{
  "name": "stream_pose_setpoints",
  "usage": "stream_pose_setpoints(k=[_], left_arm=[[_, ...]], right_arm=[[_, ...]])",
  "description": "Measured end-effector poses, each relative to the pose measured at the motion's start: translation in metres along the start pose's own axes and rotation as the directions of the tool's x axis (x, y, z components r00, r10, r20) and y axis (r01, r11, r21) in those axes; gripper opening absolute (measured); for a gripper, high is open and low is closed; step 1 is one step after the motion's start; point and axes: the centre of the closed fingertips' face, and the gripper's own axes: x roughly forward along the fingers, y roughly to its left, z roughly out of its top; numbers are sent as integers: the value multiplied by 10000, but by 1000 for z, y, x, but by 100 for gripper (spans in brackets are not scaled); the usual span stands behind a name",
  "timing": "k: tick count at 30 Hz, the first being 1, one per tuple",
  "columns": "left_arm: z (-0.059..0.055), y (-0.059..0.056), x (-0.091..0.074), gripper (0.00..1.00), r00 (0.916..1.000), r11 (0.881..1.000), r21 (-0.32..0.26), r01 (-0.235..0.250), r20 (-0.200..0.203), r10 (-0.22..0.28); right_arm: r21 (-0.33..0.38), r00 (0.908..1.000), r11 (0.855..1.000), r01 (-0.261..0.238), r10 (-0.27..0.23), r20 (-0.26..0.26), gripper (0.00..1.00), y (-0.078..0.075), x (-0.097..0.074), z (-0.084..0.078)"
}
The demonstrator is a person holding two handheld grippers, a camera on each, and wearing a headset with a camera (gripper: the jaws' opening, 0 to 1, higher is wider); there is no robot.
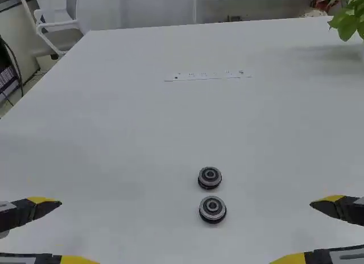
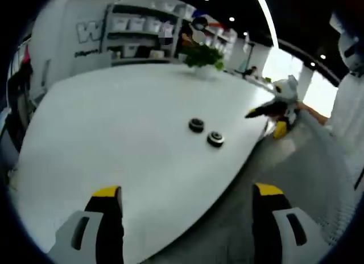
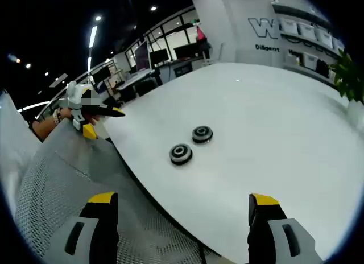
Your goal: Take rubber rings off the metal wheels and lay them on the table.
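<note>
Partly cropped, left tool (image 2: 187, 190), right tool (image 3: 182, 198) spread, rings (image 1: 212, 219) on wheels (image 1: 210, 177) indistinct.

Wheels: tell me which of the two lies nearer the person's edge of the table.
The lower wheel in the head view; the other wheel lies just beyond it, farther across the table.

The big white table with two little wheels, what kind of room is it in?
Probably an open office or lab: white wall shelves of boxes, desks with dark computer monitors, and a leafy green potted plant on the wide white table.
</note>
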Motion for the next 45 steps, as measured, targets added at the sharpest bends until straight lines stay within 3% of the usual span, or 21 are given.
stream_pose_setpoints(k=[6, 7, 9, 17, 27, 33, 37, 45], left_arm=[[8, -14, 2, 99, 9999, 9990, 420, 143, 74, -146], [8, -12, 2, 99, 10000, 9978, 658, 48, 36, -50], [5, -10, 1, 99, 9999, 9982, 593, -72, -148, 81], [8, -12, -9, 98, 9996, 9963, 821, -266, -34, 270], [5, -10, -14, 97, 9987, 9940, 983, -483, -87, 494], [15, -15, -12, 96, 9991, 9931, 1088, -431, 17, 432], [27, -18, -9, 95, 9986, 9933, 1094, -368, 405, 325], [30, -21, -1, 93, 9998, 9914, 1293, -182, 122, 168]], right_arm=[[186, 9982, 9998, 26, -37, 607, 97, 0, -10, 11], [198, 9976, 9998, 49, -63, 696, 96, 0, -11, 13], [164, 9972, 9998, 64, -76, 744, 96, 2, -11, 14], [18, 9975, 10000, 19, -20, 704, 95, 8, -11, 11], [157, 9948, 9998, 133, -149, 1010, 92, 6, -18, 14], [216, 9947, 9997, 68, -90, 1025, 91, 6, -18, 14], [238, 9943, 9997, 62, -87, 1065, 90, 5, -18, 14], [358, 9933, 9993, 50, -91, 1152, 87, 2, -20, 15]])
